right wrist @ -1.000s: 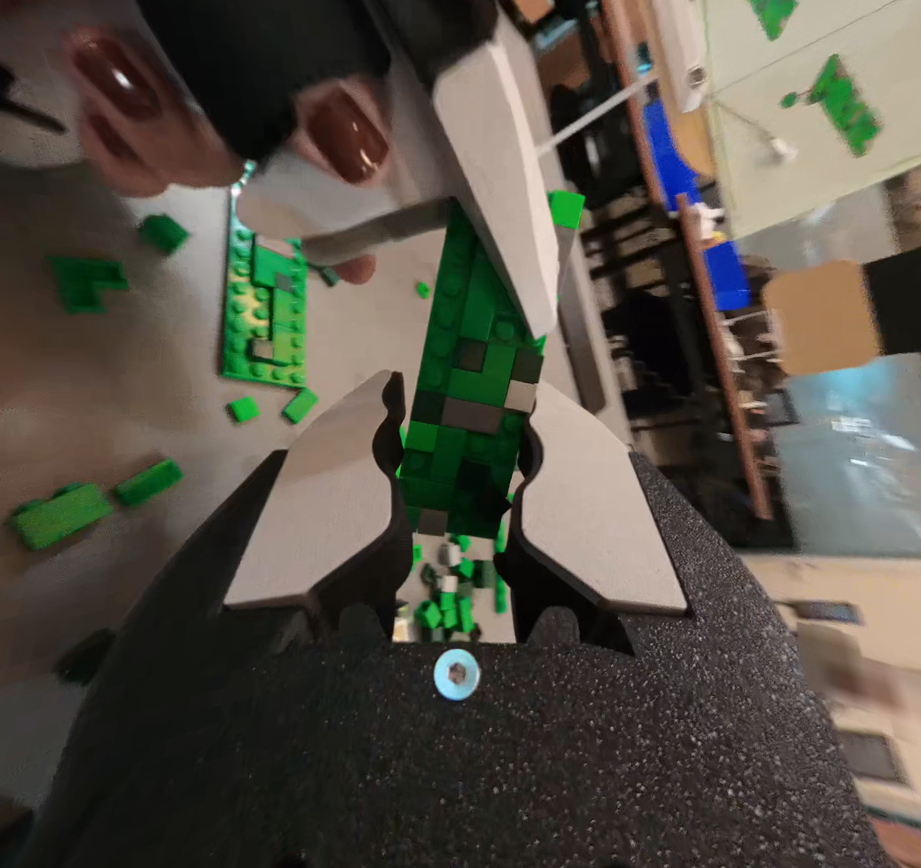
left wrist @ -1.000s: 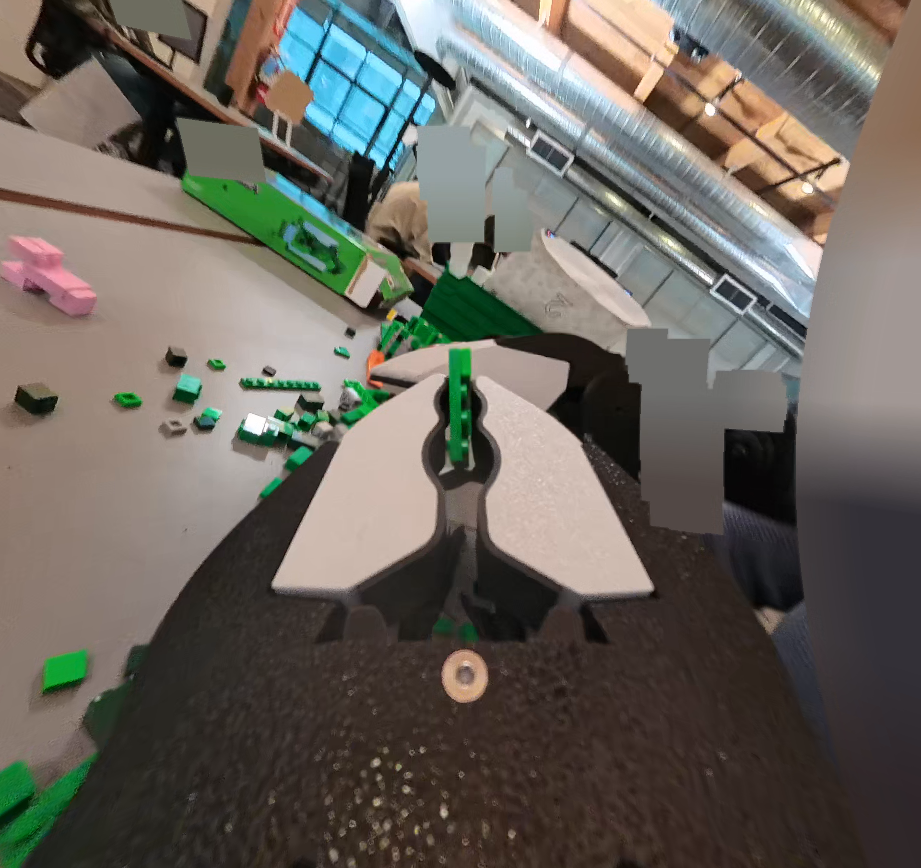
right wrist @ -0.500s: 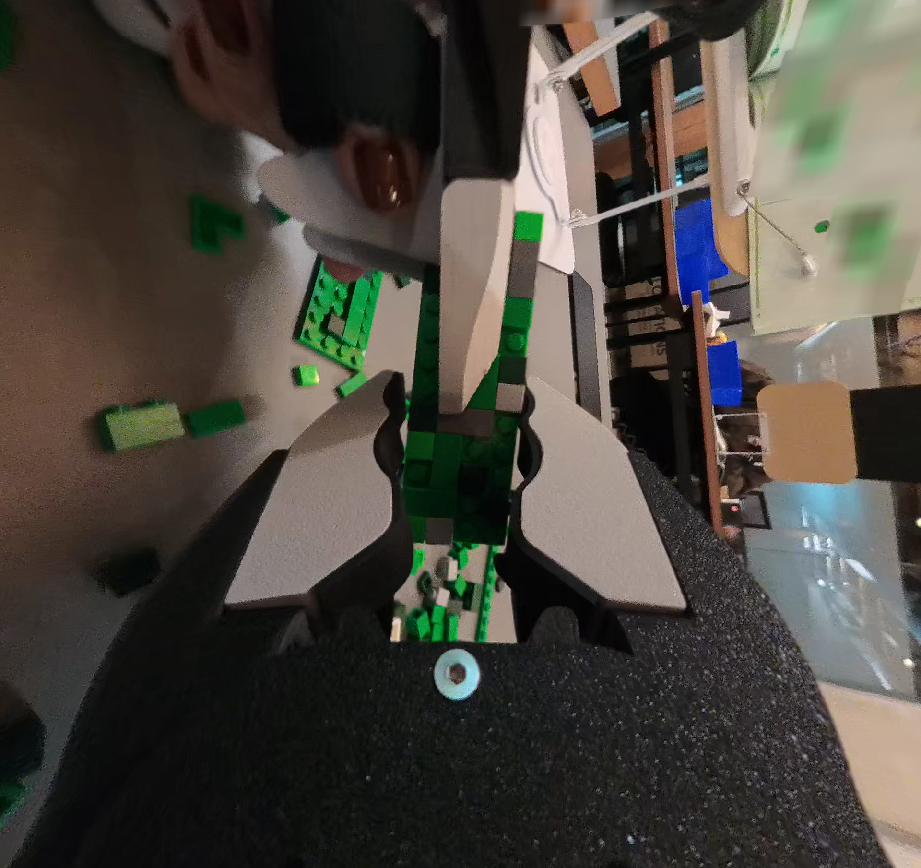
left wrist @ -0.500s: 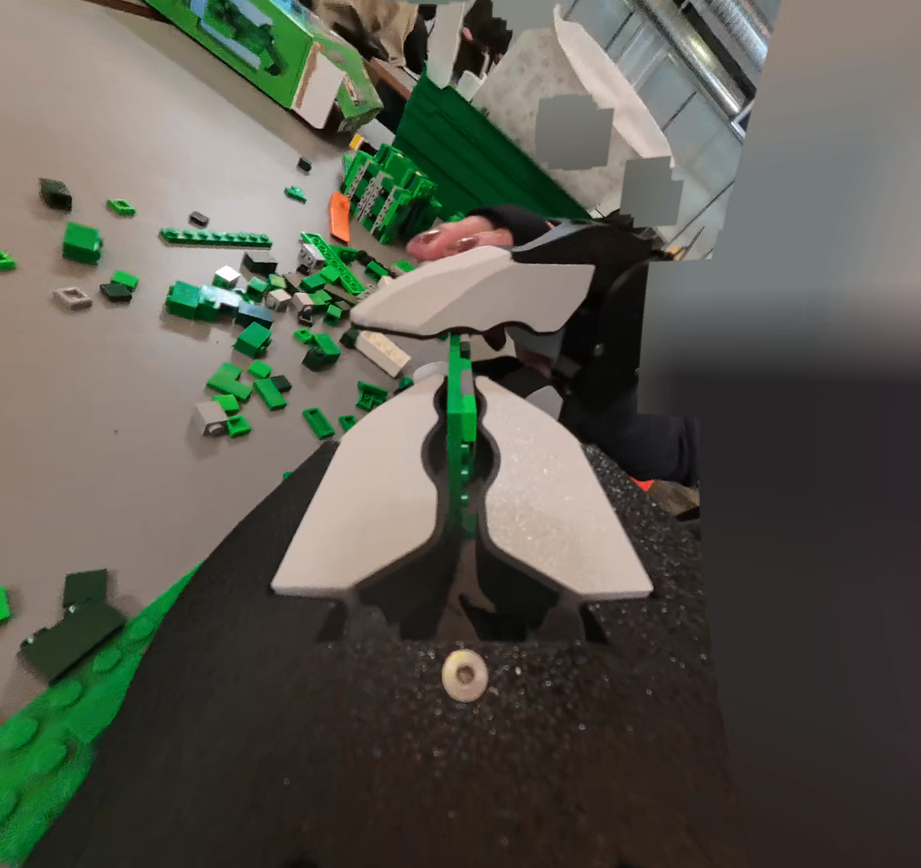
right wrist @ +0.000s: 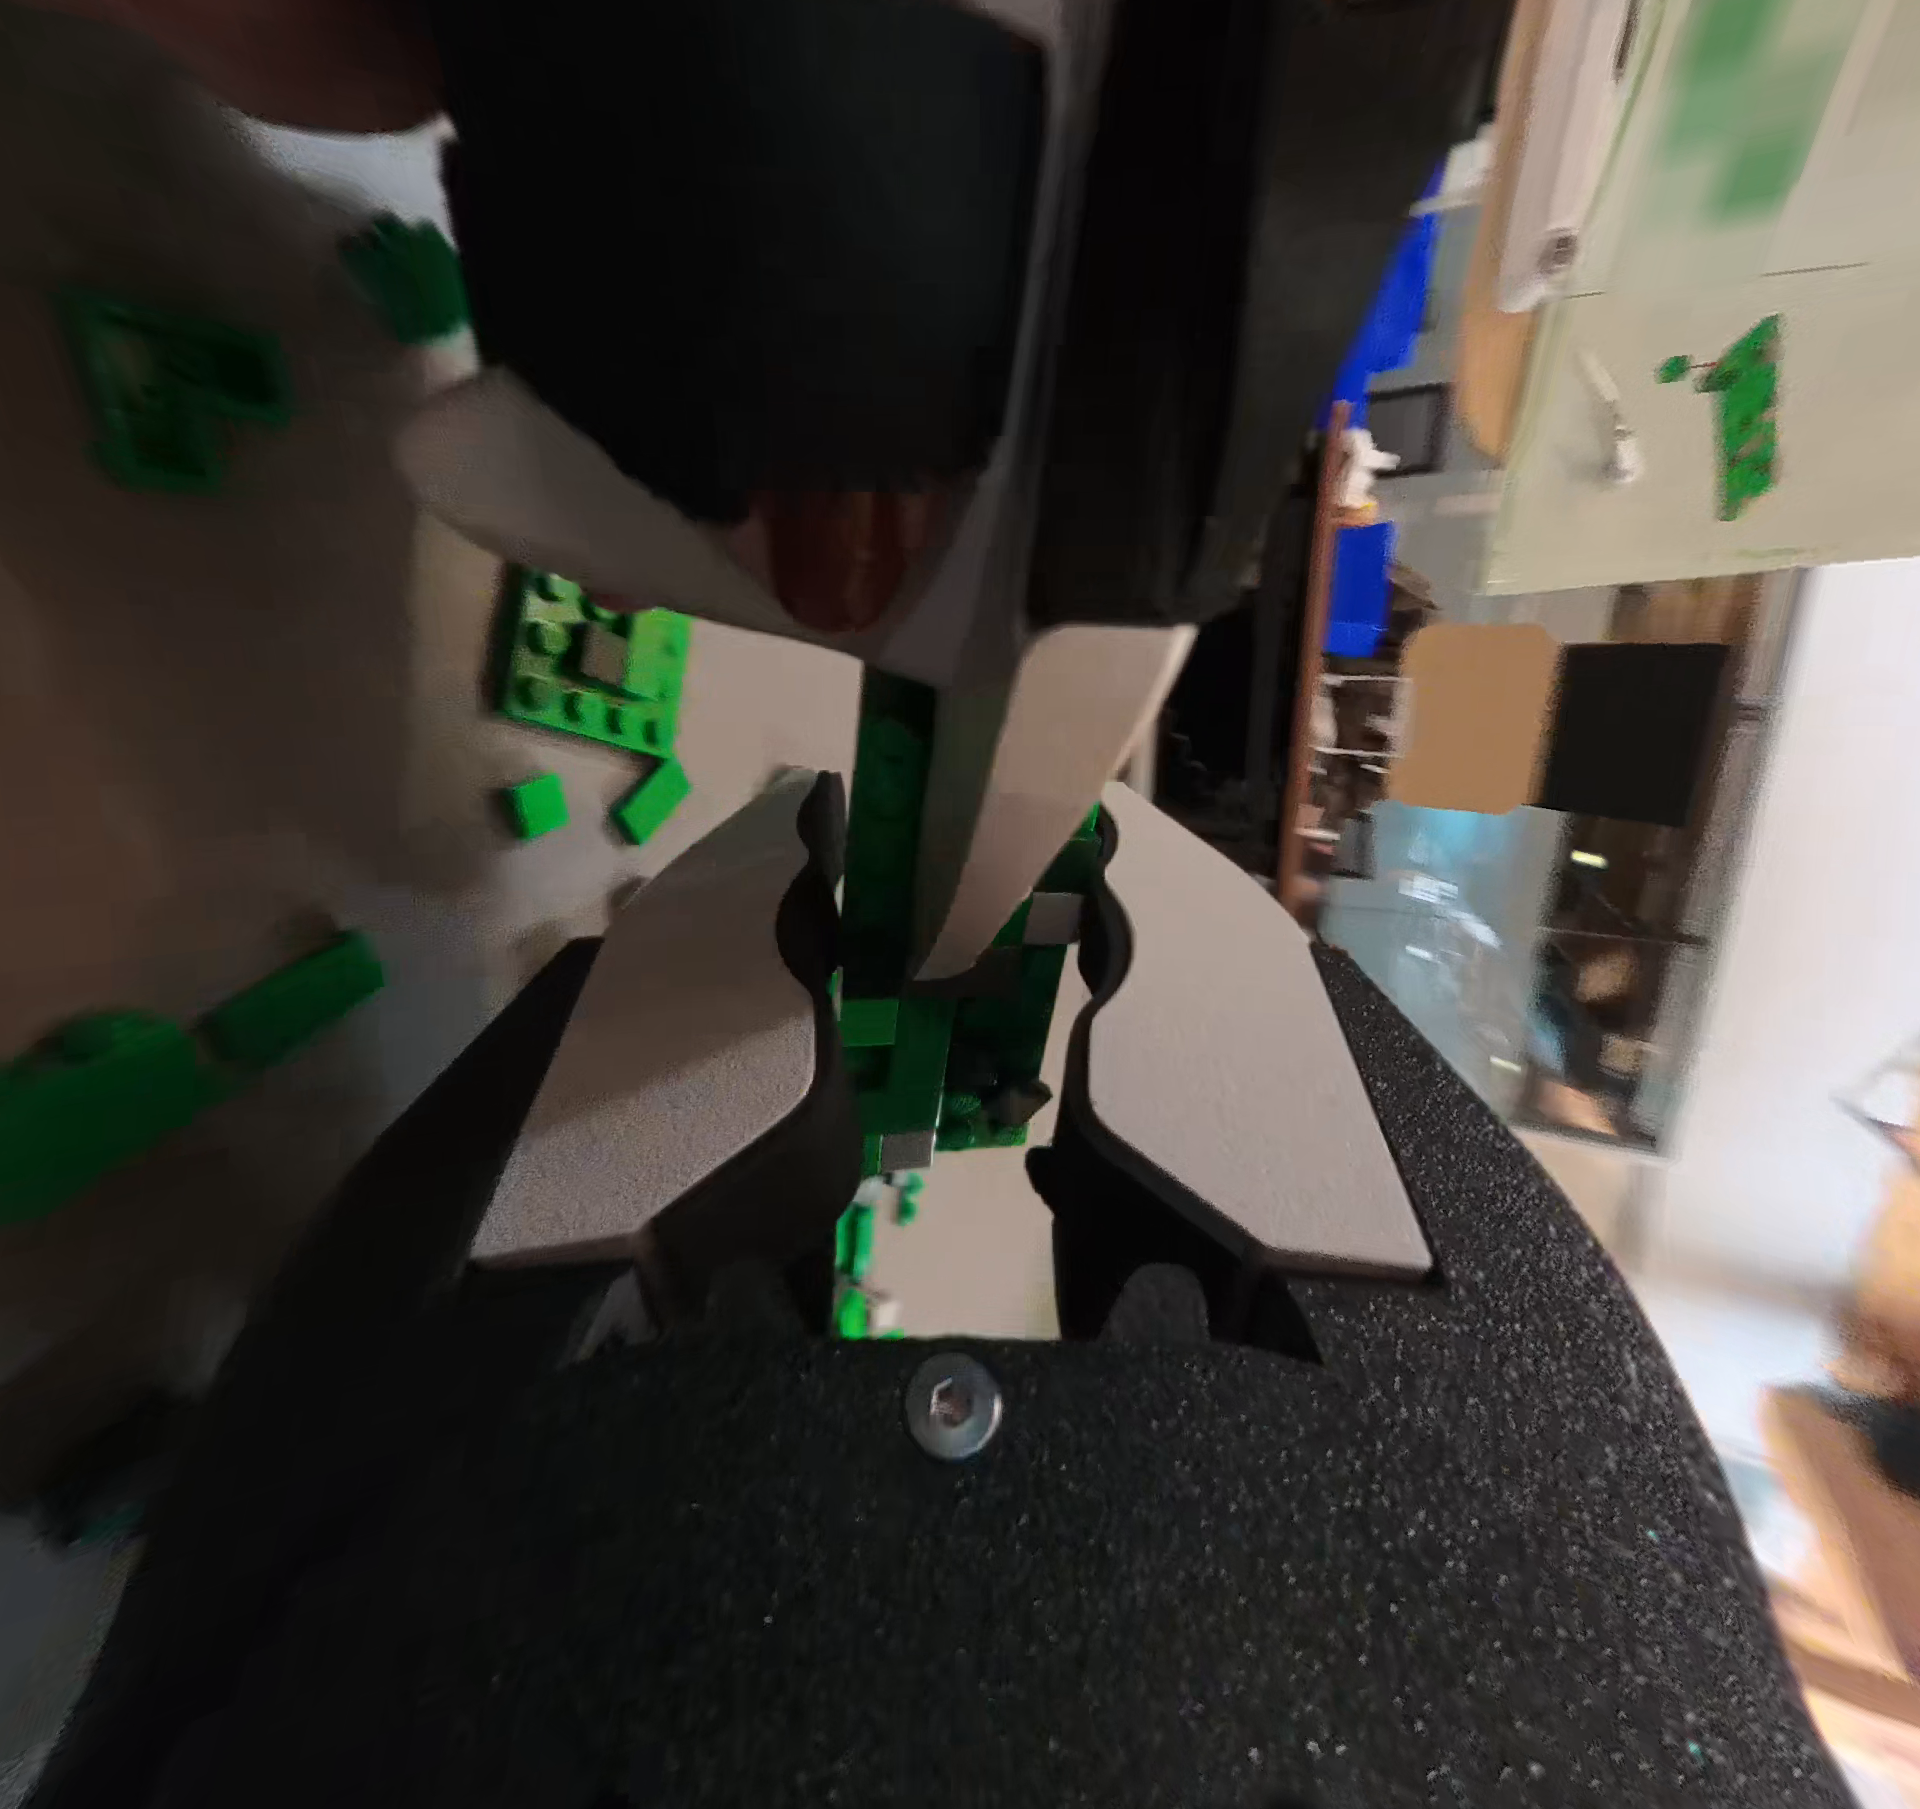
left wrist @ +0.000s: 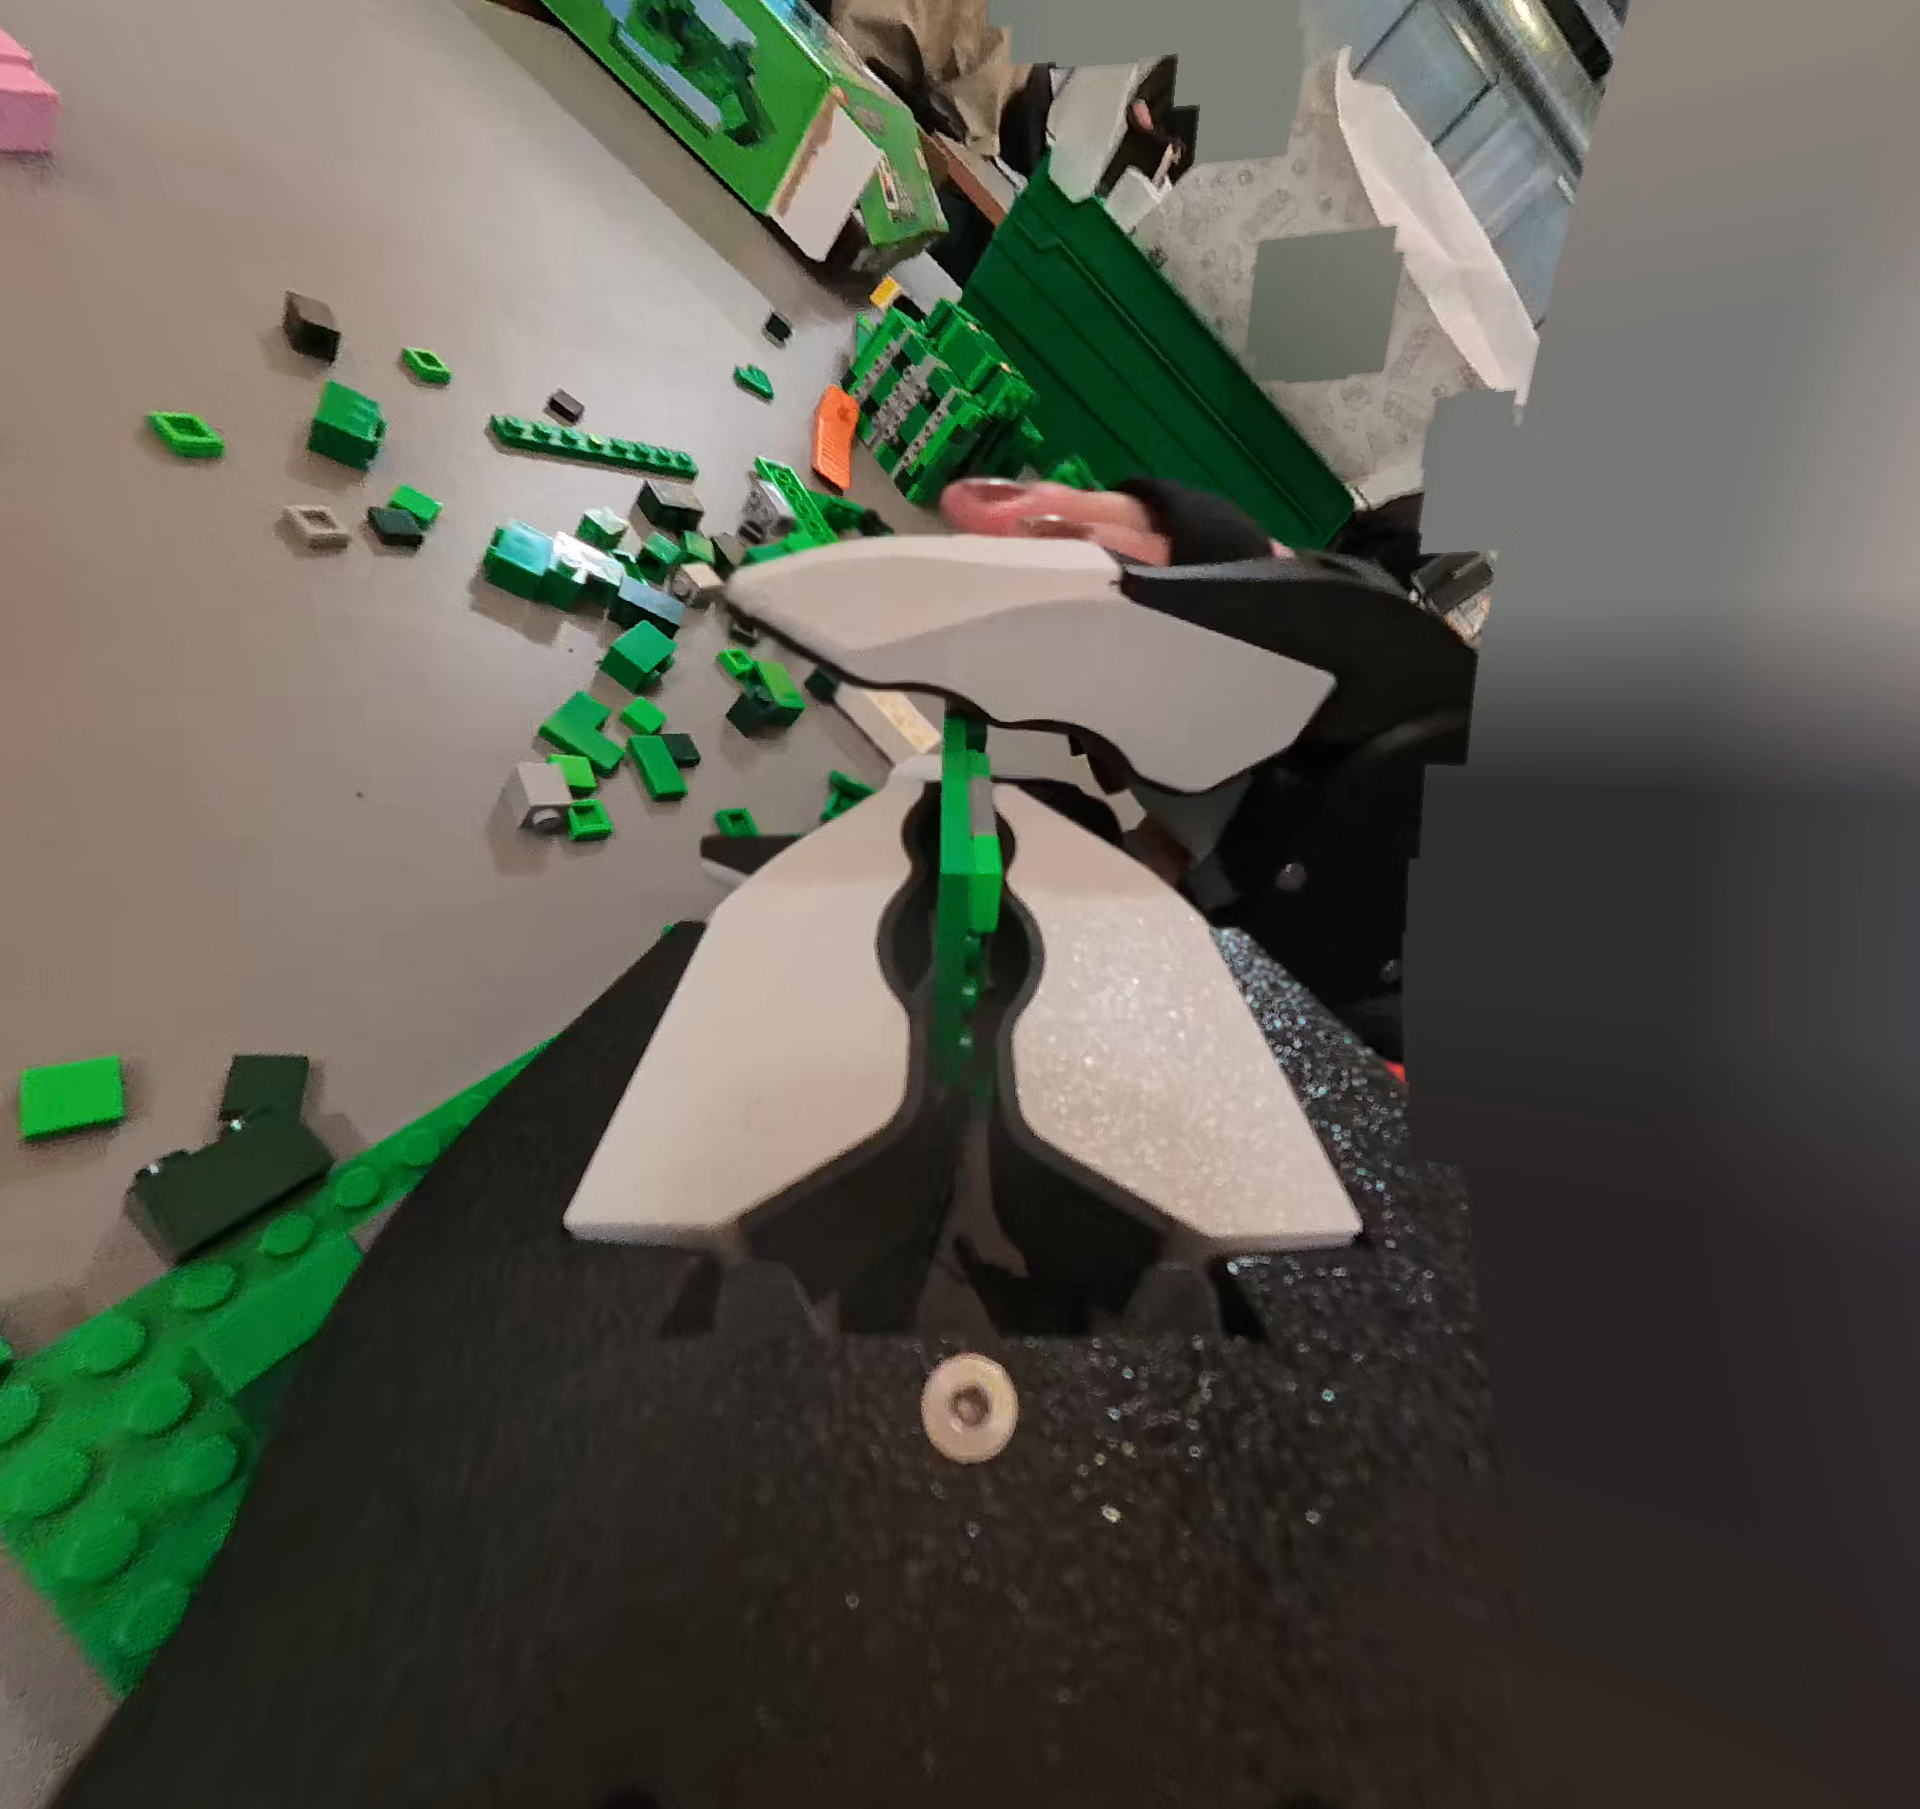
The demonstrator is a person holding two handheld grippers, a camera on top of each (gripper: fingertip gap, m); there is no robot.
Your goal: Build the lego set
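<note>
The green lego panel point(left wrist: 961, 886) is seen edge-on in the L wrist view, clamped between the two grey fingers of the left gripper point(left wrist: 961, 803), which are closed on it. The same panel point(right wrist: 971, 1053) is seen flat-on in the R wrist view, w/ light green, dark green and grey tiles on its face. The right gripper point(right wrist: 961, 824) is set w/ one finger on each long edge of the panel; the fingers are spread to panel width and appear pressed against both edges, tho the view is blurred. In the R view, the left gripper's grey finger comes down from 12 o'clock across the panel face, w/ a hand point(right wrist: 831, 554) wrapped round its black body.

In the L view, the right gripper point(left wrist: 1018, 647) crosses at 12 o'clock just above the panel's far end, held by a hand point(left wrist: 1049, 518). On the grey table point(left wrist: 260, 824), a scatter of loose green, dark and grey bricks point(left wrist: 623, 616) lies at approx 10–11 o'clock. A long green plate point(left wrist: 592, 445) lies beyond them. A green set box point(left wrist: 707, 66) is at 11–12 o'clock. A studded green baseplate point(left wrist: 135, 1396) is at 8 o'clock, an orange piece point(left wrist: 834, 434) near a green sub-assembly point(left wrist: 935, 398) at 12 o'clock, a pink block point(left wrist: 21, 102) at the far 10 o'clock edge.
</note>
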